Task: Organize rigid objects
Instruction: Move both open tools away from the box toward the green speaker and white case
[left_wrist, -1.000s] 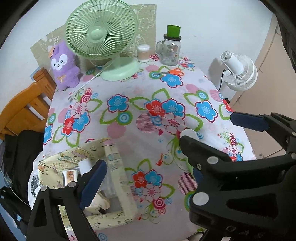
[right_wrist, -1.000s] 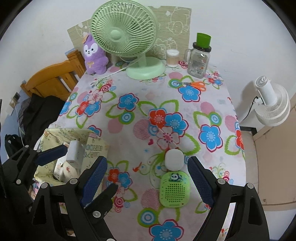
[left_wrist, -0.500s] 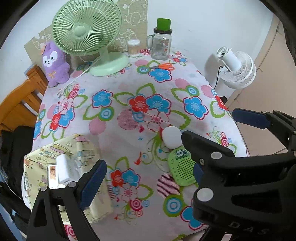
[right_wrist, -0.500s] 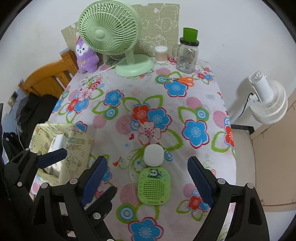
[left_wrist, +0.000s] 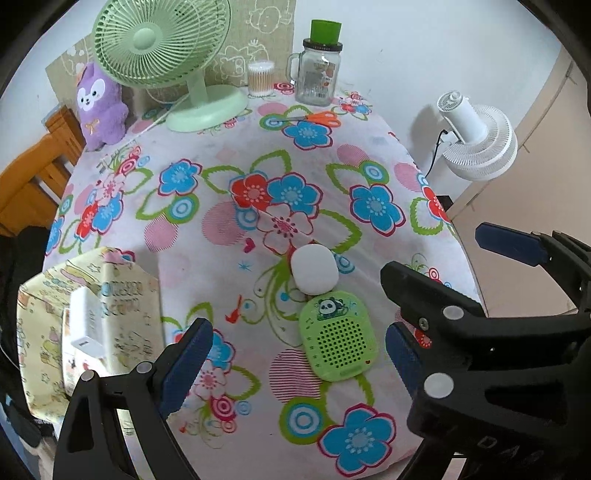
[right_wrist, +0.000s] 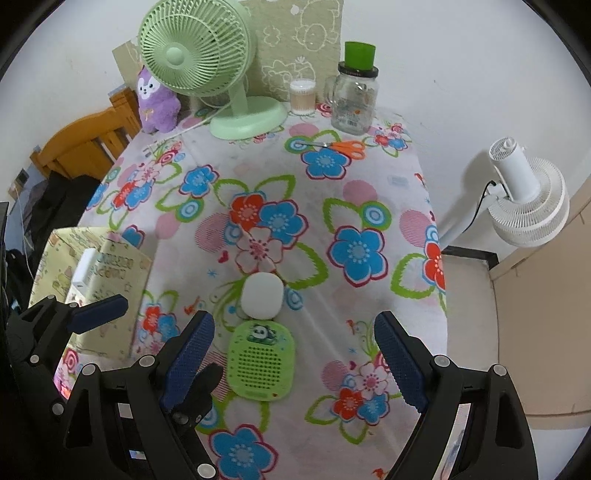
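A green panda speaker (right_wrist: 262, 363) lies near the front of the flowered table, with a white rounded puck (right_wrist: 262, 297) touching its far end. My right gripper (right_wrist: 293, 356) hovers open above it; the speaker sits between the fingers and clear of both pads. My left gripper (left_wrist: 293, 360) is also open and holds nothing, and the speaker (left_wrist: 338, 338) and puck (left_wrist: 314, 269) show just right of its middle. At the left stands a yellow patterned box (left_wrist: 122, 314) with a white charger (left_wrist: 86, 321) inside. The two grippers overlap closely, side by side.
At the back of the table stand a green desk fan (right_wrist: 207, 62), a purple plush (right_wrist: 155, 99), a cotton-swab tub (right_wrist: 303, 96) and a glass jar with a green lid (right_wrist: 354, 96). Orange scissors (right_wrist: 343, 147) lie near them. A white floor fan (right_wrist: 524, 199) stands right of the table, a wooden chair (right_wrist: 81, 147) left.
Both grippers have shifted right and lower, from the yellow box toward the speaker and puck. The speaker now sits between the right gripper's fingers. Both jaws stay wide.
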